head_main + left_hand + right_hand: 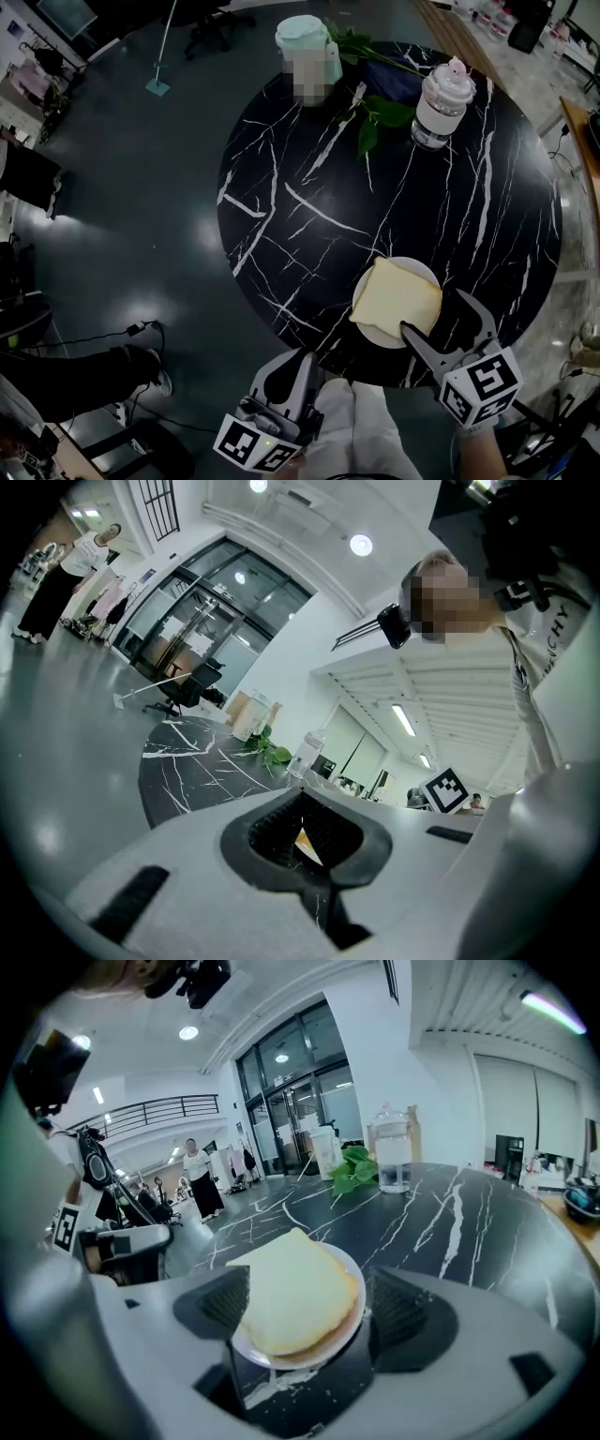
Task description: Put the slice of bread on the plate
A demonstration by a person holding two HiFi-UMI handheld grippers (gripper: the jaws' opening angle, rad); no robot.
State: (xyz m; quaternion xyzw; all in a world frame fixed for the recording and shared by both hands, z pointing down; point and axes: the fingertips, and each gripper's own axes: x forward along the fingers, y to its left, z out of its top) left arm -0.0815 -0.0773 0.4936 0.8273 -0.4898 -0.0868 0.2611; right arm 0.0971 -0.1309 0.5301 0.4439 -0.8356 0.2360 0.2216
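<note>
Black marble-patterned round table (309, 187) carries a white plate (373, 335) near its front edge. The slice of bread (396, 298) lies flat on the plate. Right gripper (436, 314) stands released, jaws spread either side of the plate, clear of the bread. Left gripper (292, 370) is clenched on nothing, off the table edge.

Round black desk (309, 216): polished stone look, white veining, glossy. Small white round plate (424, 271): smooth glazed finish, probably ceramic. Pale yellow bread slice (396, 297): soft, matt, fine-pored. Right tongs (432, 309): matt grey plastic, black ribbed pads (401, 1309). Dark floor (141, 216): smooth, shiny.
</note>
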